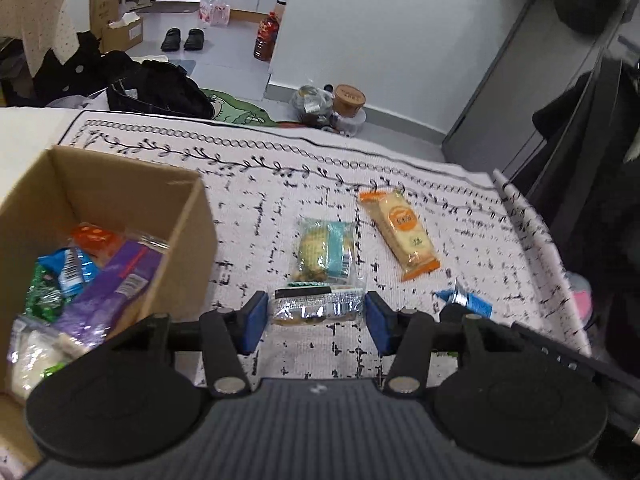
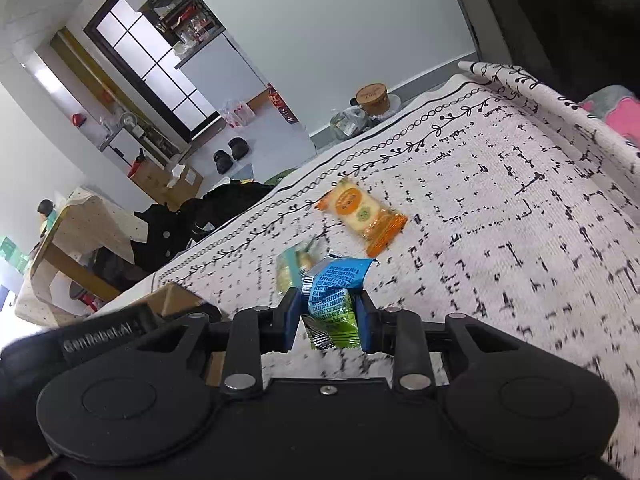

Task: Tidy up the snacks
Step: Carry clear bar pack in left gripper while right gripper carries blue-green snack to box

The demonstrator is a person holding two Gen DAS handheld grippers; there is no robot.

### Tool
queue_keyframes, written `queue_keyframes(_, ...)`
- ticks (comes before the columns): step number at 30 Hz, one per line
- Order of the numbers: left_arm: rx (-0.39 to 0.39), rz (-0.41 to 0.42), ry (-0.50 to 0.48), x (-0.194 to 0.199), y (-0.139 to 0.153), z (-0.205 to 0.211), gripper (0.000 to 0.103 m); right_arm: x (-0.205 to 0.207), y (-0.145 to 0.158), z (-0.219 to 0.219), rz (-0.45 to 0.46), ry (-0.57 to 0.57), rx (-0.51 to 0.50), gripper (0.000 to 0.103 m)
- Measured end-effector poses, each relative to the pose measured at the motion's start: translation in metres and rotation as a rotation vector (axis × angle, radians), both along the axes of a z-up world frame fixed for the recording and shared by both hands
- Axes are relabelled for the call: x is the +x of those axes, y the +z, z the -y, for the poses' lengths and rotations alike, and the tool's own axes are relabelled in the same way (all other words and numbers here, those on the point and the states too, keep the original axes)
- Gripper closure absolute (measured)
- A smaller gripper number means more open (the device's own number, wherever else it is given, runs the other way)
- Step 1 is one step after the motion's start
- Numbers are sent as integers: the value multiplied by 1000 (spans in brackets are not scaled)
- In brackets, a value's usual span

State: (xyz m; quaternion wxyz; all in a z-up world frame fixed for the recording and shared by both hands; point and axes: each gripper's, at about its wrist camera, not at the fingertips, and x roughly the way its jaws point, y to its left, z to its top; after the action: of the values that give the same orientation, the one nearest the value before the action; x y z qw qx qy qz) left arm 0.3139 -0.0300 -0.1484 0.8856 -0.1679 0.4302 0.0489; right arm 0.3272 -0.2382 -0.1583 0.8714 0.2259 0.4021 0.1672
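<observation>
Both grippers held snacks above the patterned cloth [image 1: 400, 168].
Left gripper [image 1: 316, 320] pinched a clear cookie packet [image 1: 316, 307]; right gripper [image 2: 329, 312] squeezed a blue-green packet [image 2: 332, 300] (crumpled). Orange packet [image 1: 400, 236] and teal packet [image 1: 326, 254] lay ahead; cardboard box [image 1: 120, 184] left.

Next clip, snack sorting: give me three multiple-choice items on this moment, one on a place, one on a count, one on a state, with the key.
1. Where is the cardboard box in the left wrist view?
A. left
B. right
C. far edge

2. How many packets lie loose on the tablecloth there?
A. none
B. two
C. five

3. The right gripper is:
A. open
B. shut on a blue-green packet
C. out of view

Key: A, the box fills the left side; B, the teal packet and orange packet lie free; B, both pads press the packet.
</observation>
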Motion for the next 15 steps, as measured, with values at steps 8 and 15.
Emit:
queue_keyframes(8,-30,55,1,-22,34,-16,52,-19,30,-13,46,-20,-3,74)
queue_keyframes(15,-49,90,1,-41,52,-33,52,-35,50,-33,82,-16,-9,74)
